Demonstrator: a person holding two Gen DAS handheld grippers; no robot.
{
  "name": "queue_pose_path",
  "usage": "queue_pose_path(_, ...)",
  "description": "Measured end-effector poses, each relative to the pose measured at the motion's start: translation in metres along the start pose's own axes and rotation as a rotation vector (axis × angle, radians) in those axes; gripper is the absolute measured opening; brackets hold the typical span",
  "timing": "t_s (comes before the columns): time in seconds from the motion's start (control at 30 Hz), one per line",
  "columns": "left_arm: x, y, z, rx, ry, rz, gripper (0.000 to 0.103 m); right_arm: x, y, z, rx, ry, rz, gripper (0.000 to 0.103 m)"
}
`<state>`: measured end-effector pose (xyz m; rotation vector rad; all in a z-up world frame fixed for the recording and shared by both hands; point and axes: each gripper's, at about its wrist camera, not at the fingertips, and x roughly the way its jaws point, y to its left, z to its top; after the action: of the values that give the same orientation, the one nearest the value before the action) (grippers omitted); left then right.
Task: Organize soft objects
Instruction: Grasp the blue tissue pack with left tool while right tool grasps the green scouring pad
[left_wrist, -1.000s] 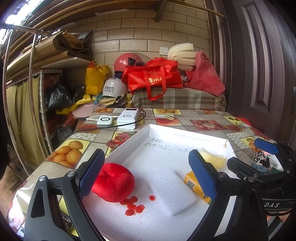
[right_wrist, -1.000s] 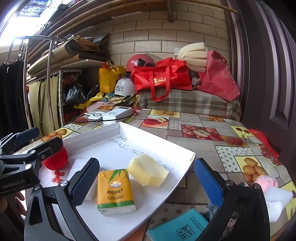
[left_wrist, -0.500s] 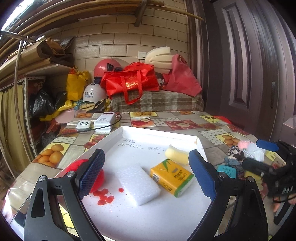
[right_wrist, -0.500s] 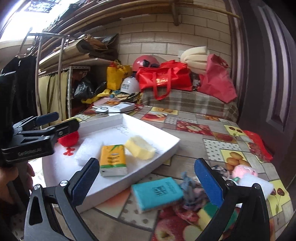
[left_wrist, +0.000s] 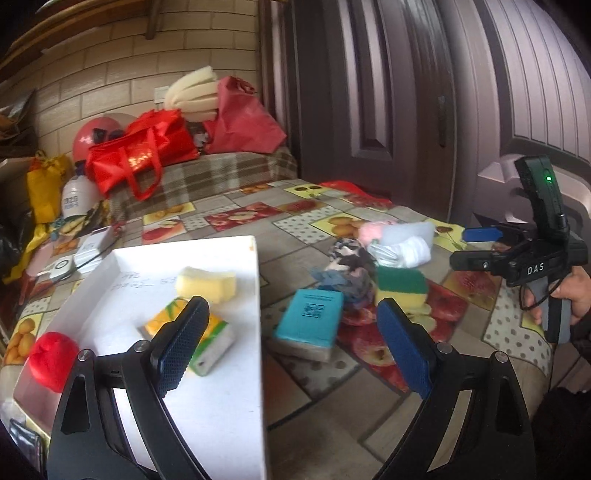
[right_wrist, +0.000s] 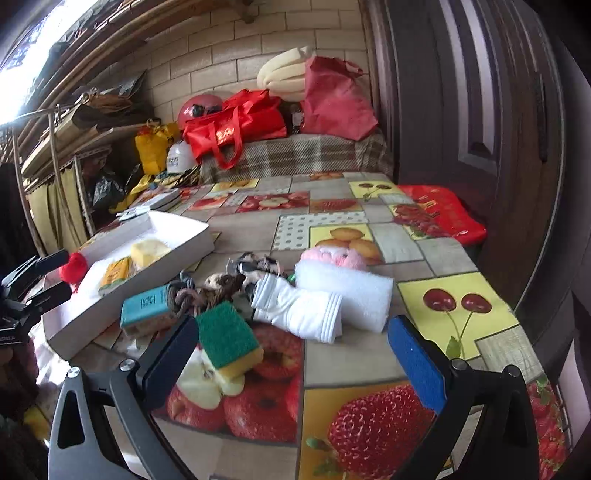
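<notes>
A white tray (left_wrist: 236, 387) (right_wrist: 177, 251) holds a red plush ball (left_wrist: 51, 360), a yellow tissue pack (left_wrist: 212, 332) and a yellow sponge (left_wrist: 205, 282). Right of it on the table lie a teal tissue pack (left_wrist: 310, 319) (right_wrist: 146, 304), a green-and-yellow scouring sponge (left_wrist: 400, 286) (right_wrist: 227, 338), a patterned cloth (left_wrist: 351, 266), white socks (right_wrist: 299, 310), a white foam block (right_wrist: 354, 291) and a pink plush (right_wrist: 334, 256). My left gripper (left_wrist: 291, 349) is open and empty above the tray's right edge. My right gripper (right_wrist: 291, 362) is open and empty, just before the scouring sponge.
The table wears a fruit-print cloth (right_wrist: 369, 424). Red bags (left_wrist: 147, 155) and helmets are piled at the back. A dark door (left_wrist: 388, 92) stands to the right. A red plastic bag (right_wrist: 443, 214) lies at the table's right edge.
Both grippers have swung right, away from the tray and toward the pile of loose soft objects. Both stay open and empty.
</notes>
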<state>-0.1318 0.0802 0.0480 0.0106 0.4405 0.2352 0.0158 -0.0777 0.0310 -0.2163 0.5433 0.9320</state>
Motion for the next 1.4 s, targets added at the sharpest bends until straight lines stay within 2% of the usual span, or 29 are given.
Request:
queue_pose_path(0.1,0.013,-0.015,0.004,0.020,0.044,-0.040,0.093,0.011,0.012,-0.004,-0.055,0.070,0.063,0.102)
queue_pose_path(0.2,0.032,-0.018,0.008,-0.028,0.099,-0.085,0.093,0.023,0.033,0.000,-0.151,0.119,0.105,0.100)
queue_pose_path(0.27,0.045,-0.020,0.010,-0.045,0.140,-0.074,0.092,0.036,0.044,0.006,-0.198,0.151,0.091,0.092)
queue_pose_path(0.37,0.057,-0.024,0.013,-0.055,0.177,-0.050,0.092,0.059,0.051,0.010,-0.236,0.181,0.075,0.092)
queue_pose_path(0.4,0.060,-0.024,0.014,-0.055,0.184,-0.051,0.092,0.070,0.054,0.009,-0.245,0.218,0.079,0.091)
queue_pose_path(0.43,0.063,-0.024,0.014,-0.053,0.192,-0.049,0.092,0.078,0.054,0.007,-0.248,0.253,0.081,0.078)
queue_pose_path(0.47,0.065,-0.024,0.014,-0.052,0.199,-0.048,0.092,0.085,0.055,0.006,-0.245,0.286,0.090,0.058)
queue_pose_path(0.53,0.071,-0.026,0.015,-0.048,0.217,-0.052,0.092,0.081,0.050,0.007,-0.223,0.266,0.099,0.048)
queue_pose_path(0.63,0.081,-0.029,0.016,-0.041,0.251,-0.048,0.092,0.075,0.035,0.005,-0.175,0.265,0.073,0.047)
queue_pose_path(0.73,0.096,-0.034,0.013,-0.024,0.323,-0.027,0.092,0.068,0.009,0.007,-0.075,0.253,0.054,0.047)
queue_pose_path(0.8,0.097,-0.040,0.012,-0.004,0.332,-0.020,0.092,0.068,-0.010,0.009,0.015,0.247,0.073,0.047)
queue_pose_path(0.87,0.091,-0.047,0.011,-0.024,0.331,-0.092,0.092,0.067,-0.024,0.008,0.090,0.242,0.113,0.047)
queue_pose_path(1.0,0.076,-0.079,0.012,0.026,0.329,-0.225,0.092,0.064,-0.020,0.010,0.090,0.234,0.112,0.047)
queue_pose_path(1.07,0.065,-0.087,0.017,0.062,0.275,-0.191,0.092,0.064,-0.017,0.010,0.079,0.233,0.108,0.047)
queue_pose_path(1.17,0.058,-0.079,0.027,0.105,0.183,-0.015,0.092,0.065,-0.017,0.012,0.074,0.229,0.108,0.047)
queue_pose_path(1.23,0.068,-0.066,0.029,0.072,0.209,0.039,0.092,0.065,-0.017,0.012,0.068,0.227,0.107,0.047)
queue_pose_path(1.4,0.107,-0.049,0.013,0.032,0.382,0.068,0.092,0.067,-0.013,0.012,0.044,0.233,0.101,0.047)
